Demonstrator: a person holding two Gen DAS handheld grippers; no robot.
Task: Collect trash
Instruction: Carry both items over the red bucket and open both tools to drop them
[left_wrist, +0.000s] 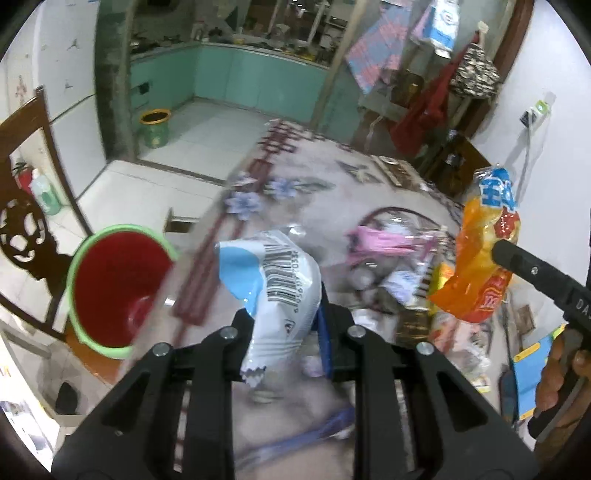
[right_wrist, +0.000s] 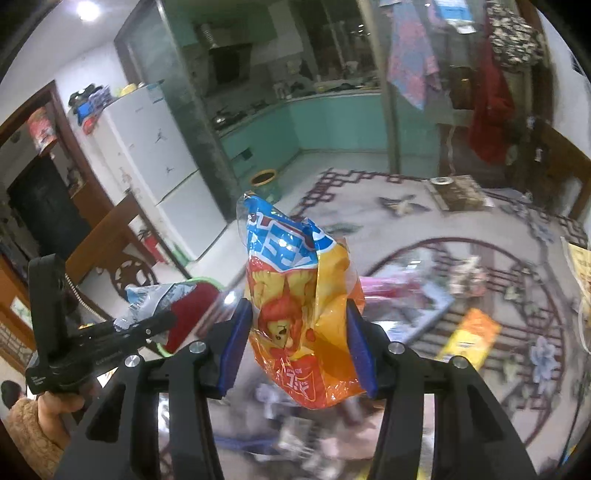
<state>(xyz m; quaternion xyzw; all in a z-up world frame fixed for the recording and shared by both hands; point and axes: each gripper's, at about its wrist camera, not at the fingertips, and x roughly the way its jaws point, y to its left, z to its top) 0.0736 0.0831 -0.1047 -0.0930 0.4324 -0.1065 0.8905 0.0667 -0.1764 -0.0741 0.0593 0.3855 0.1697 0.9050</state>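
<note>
L gripper (left_wrist: 286, 325) clamped on white wrapper (left_wrist: 280, 291), pinched btwn fingers, beside red bucket (left_wrist: 114, 284). R gripper (right_wrist: 301, 343) clamped on orange bag (right_wrist: 306, 314), sticking up past fingertips.

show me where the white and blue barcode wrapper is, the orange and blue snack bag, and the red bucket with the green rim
white and blue barcode wrapper (left_wrist: 284, 295), left wrist view, on its barcode panel
orange and blue snack bag (right_wrist: 299, 314), right wrist view, on its orange middle
red bucket with green rim (left_wrist: 110, 284), left wrist view, on its inner wall
</note>
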